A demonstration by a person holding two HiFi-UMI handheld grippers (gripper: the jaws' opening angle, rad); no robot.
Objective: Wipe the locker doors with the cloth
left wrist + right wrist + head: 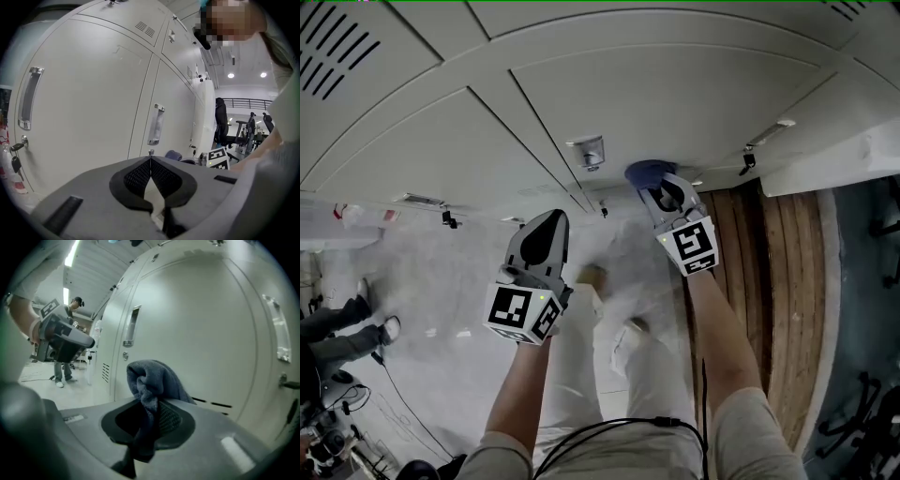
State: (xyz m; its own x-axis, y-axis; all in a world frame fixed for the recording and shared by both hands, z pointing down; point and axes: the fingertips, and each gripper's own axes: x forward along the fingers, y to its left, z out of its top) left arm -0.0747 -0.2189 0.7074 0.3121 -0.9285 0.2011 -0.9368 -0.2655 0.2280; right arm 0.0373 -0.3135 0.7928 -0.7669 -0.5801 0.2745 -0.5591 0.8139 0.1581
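Note:
Pale grey locker doors fill the top of the head view. My right gripper is shut on a dark blue cloth, which is bunched at the jaw tips and held close to or against a door's lower part. The right gripper view shows the cloth folded over and pinched between the jaws, with the locker door just beyond. My left gripper hangs shut and empty a little off the doors; its tips meet in front of a door with a handle.
A key hangs in a lock at the far left door. Wooden slats lie to the right of the lockers. The holder's legs are below. Another person's feet and a cable are on the floor at left. Office chairs stand in the background.

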